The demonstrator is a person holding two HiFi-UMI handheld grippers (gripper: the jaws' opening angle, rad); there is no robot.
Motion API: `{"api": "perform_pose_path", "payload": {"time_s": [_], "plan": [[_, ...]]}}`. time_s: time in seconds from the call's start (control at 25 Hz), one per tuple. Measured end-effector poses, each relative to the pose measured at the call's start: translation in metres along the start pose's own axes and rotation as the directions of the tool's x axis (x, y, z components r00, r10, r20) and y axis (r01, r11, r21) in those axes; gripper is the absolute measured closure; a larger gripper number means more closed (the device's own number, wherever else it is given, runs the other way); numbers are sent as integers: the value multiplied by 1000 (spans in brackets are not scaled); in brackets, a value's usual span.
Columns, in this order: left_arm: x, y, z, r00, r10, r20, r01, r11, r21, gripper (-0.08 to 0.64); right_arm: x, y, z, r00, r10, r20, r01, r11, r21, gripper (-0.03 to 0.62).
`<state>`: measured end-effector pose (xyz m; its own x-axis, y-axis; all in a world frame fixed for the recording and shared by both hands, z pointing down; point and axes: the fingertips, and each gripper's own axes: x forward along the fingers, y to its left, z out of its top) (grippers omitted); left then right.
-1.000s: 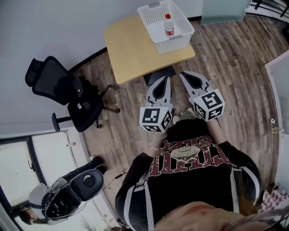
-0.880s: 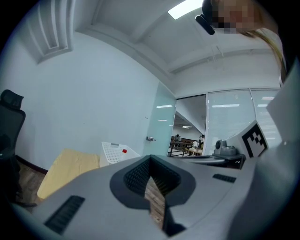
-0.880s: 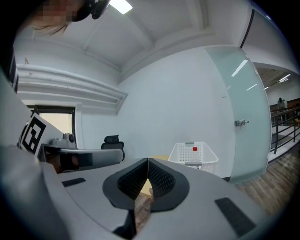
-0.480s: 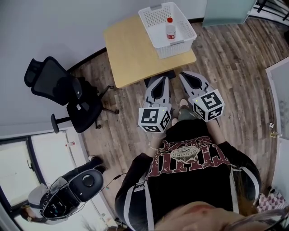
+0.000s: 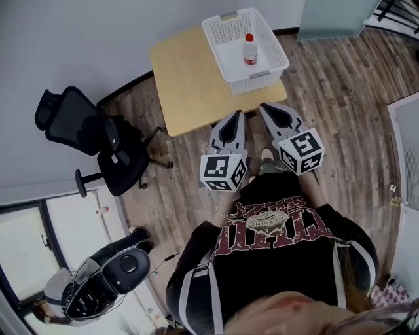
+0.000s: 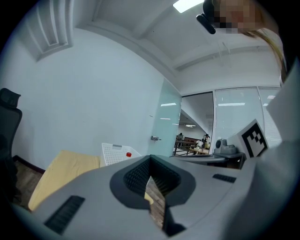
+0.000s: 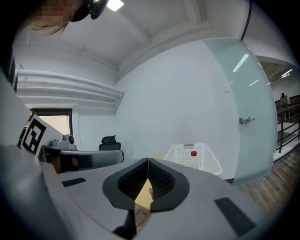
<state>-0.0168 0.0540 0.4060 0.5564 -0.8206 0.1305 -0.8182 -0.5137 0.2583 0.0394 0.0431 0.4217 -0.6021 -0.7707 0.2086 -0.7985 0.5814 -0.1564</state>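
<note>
A light wooden table (image 5: 190, 78) stands ahead of me, with a white plastic basket (image 5: 226, 29) on its far right corner. Inside the basket stands a small bottle with a red cap (image 5: 249, 50). My left gripper (image 5: 236, 115) and right gripper (image 5: 264, 106) are held side by side above the floor, just short of the table's near edge. Both are shut with nothing between the jaws. The left gripper (image 6: 150, 158) looks toward the basket (image 6: 114, 153) and bottle cap (image 6: 128, 154). Past the right gripper (image 7: 148, 160), the basket (image 7: 204, 161) and bottle (image 7: 193, 156) show.
A black office chair (image 5: 91, 141) stands left of the table on the wooden floor. Another person (image 5: 98, 281) with dark gear is at the lower left by a window. A frosted glass door (image 5: 330, 13) is at the back right.
The table and basket have drawn a little closer in the gripper views and shifted slightly in the head view. Both grippers stay shut and side by side.
</note>
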Motion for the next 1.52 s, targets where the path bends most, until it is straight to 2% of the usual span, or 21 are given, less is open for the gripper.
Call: {"api": "perform_pose_path", "payload": {"time_s": [0.52,0.92,1.52], "plan": [[56,15,18,999,46,7,-46,999,-5,513,39,-43,19,998,58,-28,-58,998,-15,574],[90,9,18,996,89,19,-89,996,-3,514,47,-75,26,994,106,-31,-107,993,-40,574],[109,18,23,996,88,18,-88,996,-11,513,63,-88,30,994,108,-26,-109,994,-25,574]]}}
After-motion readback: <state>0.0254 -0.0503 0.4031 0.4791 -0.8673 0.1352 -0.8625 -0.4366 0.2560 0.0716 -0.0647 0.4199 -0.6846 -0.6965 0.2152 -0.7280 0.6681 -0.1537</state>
